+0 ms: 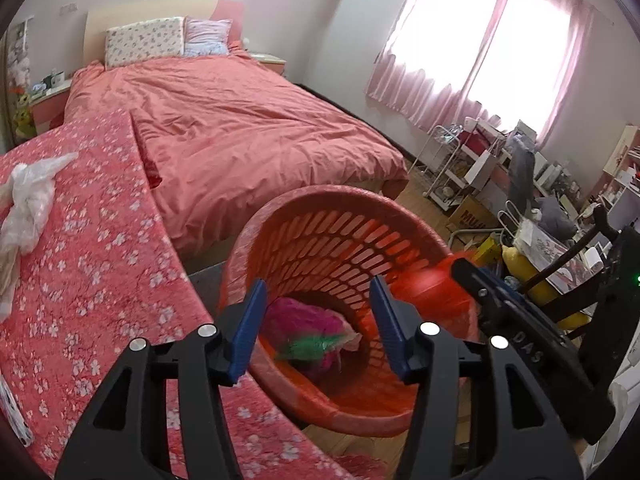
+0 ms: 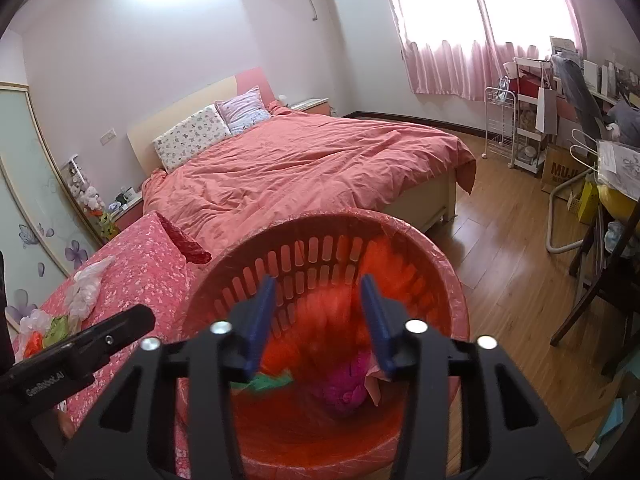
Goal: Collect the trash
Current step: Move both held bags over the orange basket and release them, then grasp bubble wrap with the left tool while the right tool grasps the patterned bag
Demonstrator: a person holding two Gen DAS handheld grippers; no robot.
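A red slotted trash basket (image 1: 320, 216) (image 2: 440, 252) stands on the floor beside the flowered pink bench. Inside lie a magenta bag (image 1: 304, 320) (image 2: 344, 384), a green scrap (image 1: 316, 344) (image 2: 272, 380) and a blurred orange-red bag (image 2: 320, 320) (image 1: 432, 284) below the right gripper. My left gripper (image 1: 318, 328) is open and empty over the basket. My right gripper (image 2: 318, 320) is open over the basket's mouth. A clear plastic bag (image 1: 28, 196) (image 2: 86, 288) lies on the bench, with more crumpled wrappers (image 2: 44, 328) at its near end.
The flowered pink bench (image 1: 100, 280) (image 2: 152, 264) adjoins a bed with a salmon duvet (image 1: 240, 128) (image 2: 312, 164). A dark wooden chair (image 2: 600, 280) and cluttered shelves and boxes (image 2: 560, 120) stand on the right. Wood floor (image 2: 512, 260) lies between them.
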